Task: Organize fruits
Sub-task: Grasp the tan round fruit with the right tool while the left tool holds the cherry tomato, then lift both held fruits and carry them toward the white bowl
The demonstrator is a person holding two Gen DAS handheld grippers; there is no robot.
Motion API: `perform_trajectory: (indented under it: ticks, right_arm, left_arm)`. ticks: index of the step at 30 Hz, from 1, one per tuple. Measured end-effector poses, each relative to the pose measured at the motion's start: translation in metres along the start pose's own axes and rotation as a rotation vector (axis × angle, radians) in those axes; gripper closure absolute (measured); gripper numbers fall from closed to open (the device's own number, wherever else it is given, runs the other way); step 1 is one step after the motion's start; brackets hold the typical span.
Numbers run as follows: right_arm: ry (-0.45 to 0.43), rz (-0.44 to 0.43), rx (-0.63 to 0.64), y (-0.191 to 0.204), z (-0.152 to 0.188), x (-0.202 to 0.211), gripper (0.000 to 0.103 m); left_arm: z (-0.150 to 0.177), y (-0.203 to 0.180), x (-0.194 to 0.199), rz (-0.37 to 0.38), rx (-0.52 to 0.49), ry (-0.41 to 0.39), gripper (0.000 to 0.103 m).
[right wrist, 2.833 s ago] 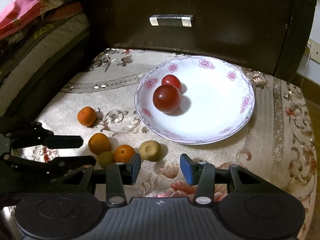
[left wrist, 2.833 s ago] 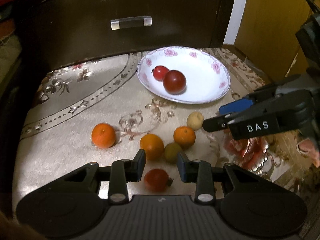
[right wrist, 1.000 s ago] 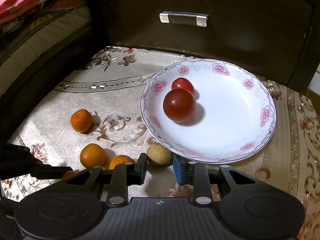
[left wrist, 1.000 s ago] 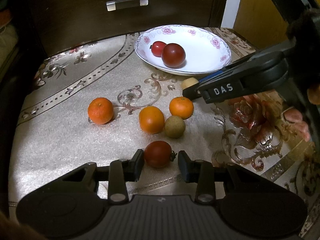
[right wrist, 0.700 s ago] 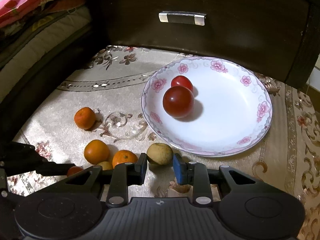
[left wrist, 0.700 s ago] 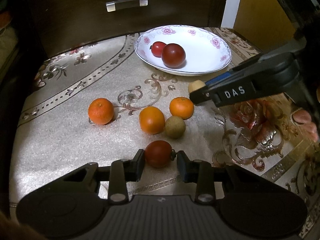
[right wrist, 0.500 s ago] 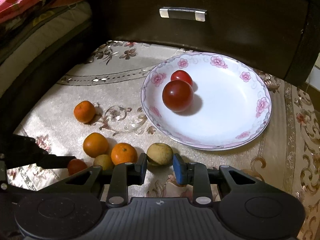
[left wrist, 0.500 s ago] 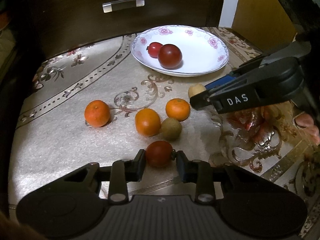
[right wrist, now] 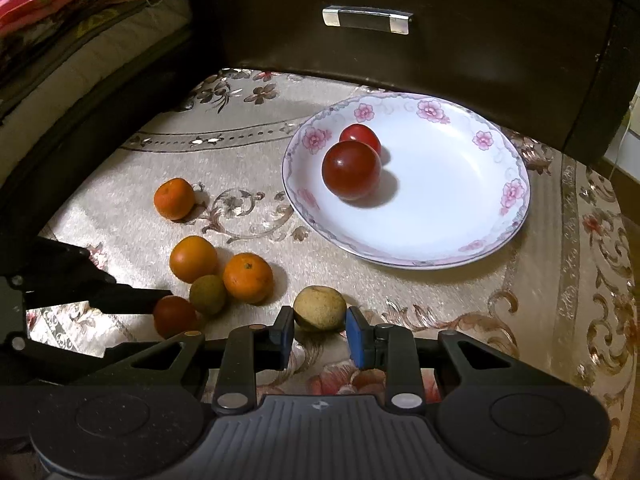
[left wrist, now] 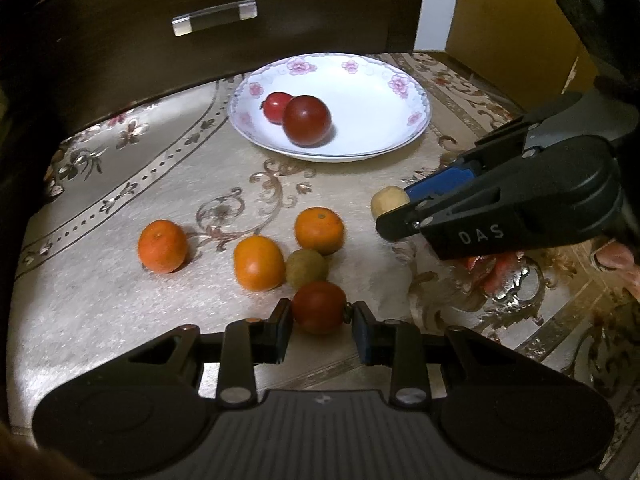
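Observation:
My left gripper (left wrist: 319, 318) is shut on a dark red tomato (left wrist: 318, 307), held just above the patterned cloth. My right gripper (right wrist: 319, 326) is shut on a tan round fruit (right wrist: 320, 308), which also shows in the left wrist view as a pale fruit (left wrist: 389, 201) at the tips of the right gripper (left wrist: 404, 216). A white flowered plate (right wrist: 496, 216) at the back holds two red tomatoes (right wrist: 351, 175). Three oranges (left wrist: 255, 263) and a small brown-green fruit (left wrist: 306, 268) lie on the cloth between me and the plate.
A dark wooden drawer front (right wrist: 460, 40) with a metal handle (right wrist: 366, 21) rises right behind the plate. Folded bedding (right wrist: 72, 40) lies at the left. A yellow wall panel (left wrist: 512, 32) stands to the right. A person's fingers (left wrist: 616, 258) show at the right edge.
My left gripper's jaws closed in on the red tomato and now grip it. The right gripper kept its hold on the tan fruit, and both views drifted slightly.

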State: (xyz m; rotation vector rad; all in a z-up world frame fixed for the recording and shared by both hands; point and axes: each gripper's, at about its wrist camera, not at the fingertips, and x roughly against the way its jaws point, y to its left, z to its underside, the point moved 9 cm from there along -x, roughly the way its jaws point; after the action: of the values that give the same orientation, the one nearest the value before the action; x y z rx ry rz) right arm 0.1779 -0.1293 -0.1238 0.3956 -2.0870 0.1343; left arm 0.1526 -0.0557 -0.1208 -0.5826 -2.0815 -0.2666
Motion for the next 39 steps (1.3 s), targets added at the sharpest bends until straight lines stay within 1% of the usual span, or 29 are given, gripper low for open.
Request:
perform_trajectory:
  ticks: [20,39]
  right_arm:
    - [0.006,0.008,0.007,-0.007,0.004,0.006,0.078]
    - [0.007,0.023,0.016,-0.007,0.003,0.008,0.078]
  left_arm:
    - [-0.021,-0.013,-0.002,0.013,-0.03,-0.031,0.065]
    - [-0.028,-0.012,-0.004,0.017,-0.026,-0.041,0.065]
